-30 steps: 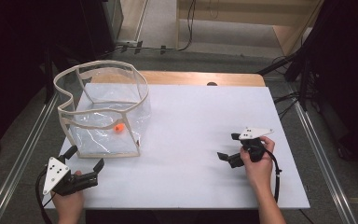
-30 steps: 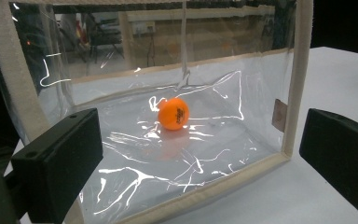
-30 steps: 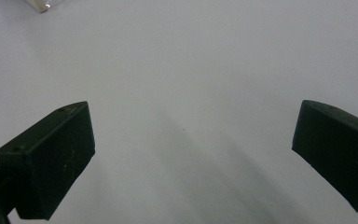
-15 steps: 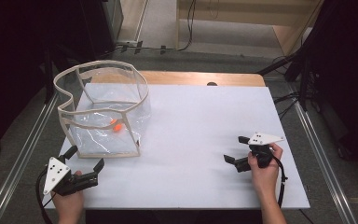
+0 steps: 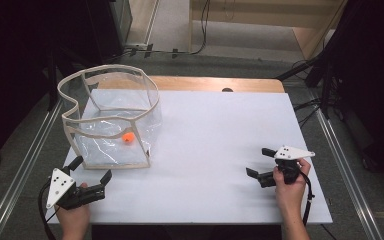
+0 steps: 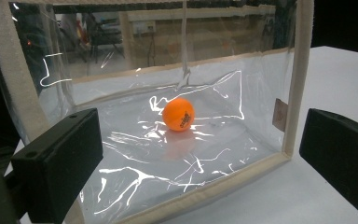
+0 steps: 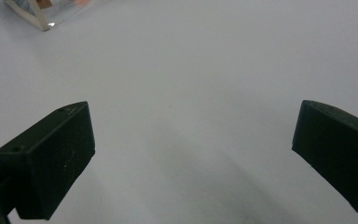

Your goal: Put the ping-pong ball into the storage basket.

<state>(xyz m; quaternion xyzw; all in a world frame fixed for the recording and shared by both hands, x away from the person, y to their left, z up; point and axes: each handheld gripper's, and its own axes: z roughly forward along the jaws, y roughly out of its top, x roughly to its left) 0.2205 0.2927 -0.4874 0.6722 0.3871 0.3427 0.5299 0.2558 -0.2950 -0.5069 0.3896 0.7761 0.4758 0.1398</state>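
Note:
A clear plastic bag (image 5: pixel 105 95) with beige fabric trim stands open at the table's left. An orange ball (image 5: pixel 127 138) lies on its floor. My left gripper (image 5: pixel 91 169) is open at the near left corner, just short of the bag's front wall. In the left gripper view the ball (image 6: pixel 178 114) shows through the clear wall (image 6: pixel 135 172), between the parted jaws of the left gripper (image 6: pixel 200 140). My right gripper (image 5: pixel 257 161) is open over the bare tabletop at the near right, holding nothing. In the right gripper view its jaws (image 7: pixel 193 135) stand wide apart above the white surface.
The white tabletop (image 5: pixel 215 135) spreads between the bag and the right gripper. A wooden strip (image 5: pixel 205 84) runs along the far edge. Metal rails (image 5: pixel 25 150) flank both sides. A corner of the bag (image 7: pixel 32 11) shows far off in the right gripper view.
The right gripper has drawn back toward the near edge and slightly right, staying open. The left gripper, bag and ball have stayed put.

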